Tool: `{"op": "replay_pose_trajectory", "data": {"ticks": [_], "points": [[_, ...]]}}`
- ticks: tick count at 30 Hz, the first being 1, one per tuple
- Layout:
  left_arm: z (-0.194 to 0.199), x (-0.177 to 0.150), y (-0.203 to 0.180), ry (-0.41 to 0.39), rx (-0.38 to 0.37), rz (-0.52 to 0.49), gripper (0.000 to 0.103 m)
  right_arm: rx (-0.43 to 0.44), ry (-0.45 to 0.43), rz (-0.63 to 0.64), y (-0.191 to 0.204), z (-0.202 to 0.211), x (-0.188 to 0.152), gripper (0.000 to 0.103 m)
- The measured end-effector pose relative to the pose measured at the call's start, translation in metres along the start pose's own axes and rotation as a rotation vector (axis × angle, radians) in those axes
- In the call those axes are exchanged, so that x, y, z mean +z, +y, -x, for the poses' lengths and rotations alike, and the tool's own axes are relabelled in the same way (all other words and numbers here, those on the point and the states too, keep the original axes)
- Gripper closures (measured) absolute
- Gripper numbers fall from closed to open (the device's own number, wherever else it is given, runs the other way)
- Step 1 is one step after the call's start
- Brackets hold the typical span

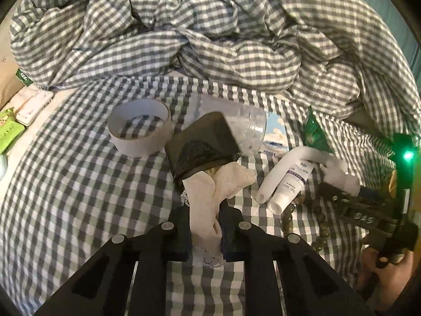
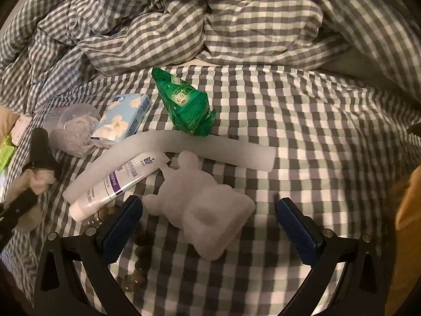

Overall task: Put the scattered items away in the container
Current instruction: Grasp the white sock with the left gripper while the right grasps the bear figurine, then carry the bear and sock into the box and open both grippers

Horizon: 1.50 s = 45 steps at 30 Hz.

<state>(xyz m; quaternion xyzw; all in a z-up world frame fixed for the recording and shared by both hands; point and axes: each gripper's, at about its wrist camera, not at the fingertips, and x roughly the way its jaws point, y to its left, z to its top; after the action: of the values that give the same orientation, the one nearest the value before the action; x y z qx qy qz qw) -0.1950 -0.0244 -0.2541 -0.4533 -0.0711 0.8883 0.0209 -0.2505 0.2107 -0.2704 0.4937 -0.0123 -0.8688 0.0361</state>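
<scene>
My left gripper (image 1: 204, 226) is shut on a cream lace-edged cloth (image 1: 210, 192) whose far end goes into a dark open container (image 1: 202, 144) lying on the checked bed. My right gripper (image 2: 208, 221) is open around a white bear-shaped foam figure (image 2: 205, 208), fingers apart from it. Beside it lie a white and purple tube (image 2: 115, 181), a curved white foam strip (image 2: 184, 147), a green packet (image 2: 184, 102), a blue tissue pack (image 2: 123, 121) and a string of green-brown beads (image 2: 139, 258). The right gripper also shows in the left wrist view (image 1: 350, 200).
A white tape roll (image 1: 140, 129) and a clear plastic jar (image 1: 242, 123) lie next to the dark container. A crumpled checked duvet (image 1: 210, 26) is heaped behind. Green packets (image 1: 10, 129) and white items (image 1: 34, 102) lie at the left bed edge.
</scene>
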Motion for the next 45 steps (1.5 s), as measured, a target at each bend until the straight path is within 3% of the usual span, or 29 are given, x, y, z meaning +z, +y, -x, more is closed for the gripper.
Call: {"op": "replay_pose_trajectory", "data": {"ticks": [2, 5, 6, 23, 45], "points": [[0.008, 0.002, 0.001, -0.013, 0.004, -0.004, 0.088, -0.001, 0.003, 0.015, 0.004, -0.002, -0.002, 0.004], [0.018, 0.004, 0.003, -0.030, 0.000, -0.001, 0.088, -0.001, 0.003, 0.015, 0.006, 0.000, -0.003, 0.027], [0.021, 0.005, 0.003, -0.035, -0.001, -0.002, 0.088, 0.009, 0.006, 0.013, 0.006, 0.001, -0.003, 0.040], [0.075, 0.012, -0.001, -0.118, -0.002, -0.002, 0.088, 0.101, -0.068, -0.019, 0.000, 0.052, -0.007, 0.041], [0.207, 0.008, -0.052, -0.308, -0.033, -0.079, 0.088, 0.119, -0.322, 0.000, 0.000, 0.228, -0.027, 0.041]]}}
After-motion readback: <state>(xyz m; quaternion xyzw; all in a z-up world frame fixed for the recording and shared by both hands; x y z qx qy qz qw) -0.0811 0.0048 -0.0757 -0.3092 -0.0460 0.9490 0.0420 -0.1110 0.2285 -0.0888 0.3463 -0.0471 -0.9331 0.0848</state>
